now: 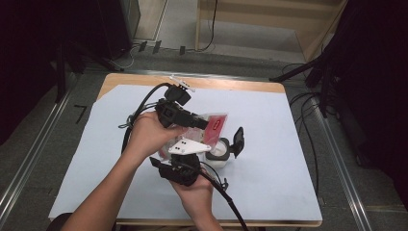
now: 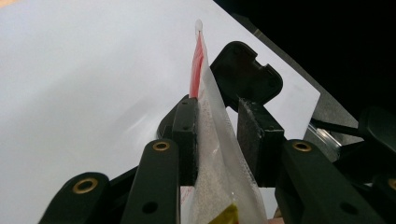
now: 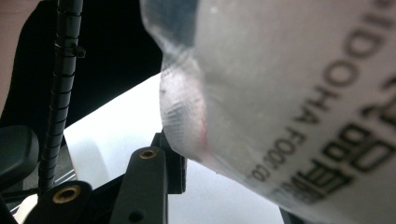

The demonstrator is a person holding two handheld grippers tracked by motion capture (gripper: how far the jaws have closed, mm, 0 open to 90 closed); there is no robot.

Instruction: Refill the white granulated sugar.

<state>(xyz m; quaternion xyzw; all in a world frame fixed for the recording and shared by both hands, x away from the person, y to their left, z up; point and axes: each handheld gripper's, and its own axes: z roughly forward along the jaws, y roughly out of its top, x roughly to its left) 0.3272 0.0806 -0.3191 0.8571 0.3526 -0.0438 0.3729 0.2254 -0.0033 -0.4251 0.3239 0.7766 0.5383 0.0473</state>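
High view — both hands meeting over the table (image 1: 269, 115); left gripper (image 1: 199, 122) is holding a clear packet (image 1: 211, 127) with a red end, right gripper (image 1: 185, 159) just below it, white container (image 1: 219, 156) with black flip lid beside.

Left gripper view — packet (image 2: 212, 158) standing edge-on between the jaws, long axis running away, jaws closing narrow on it.

Right gripper view — packet (image 3: 289, 93) hanging close above the jaws; grip state I cannot tell.
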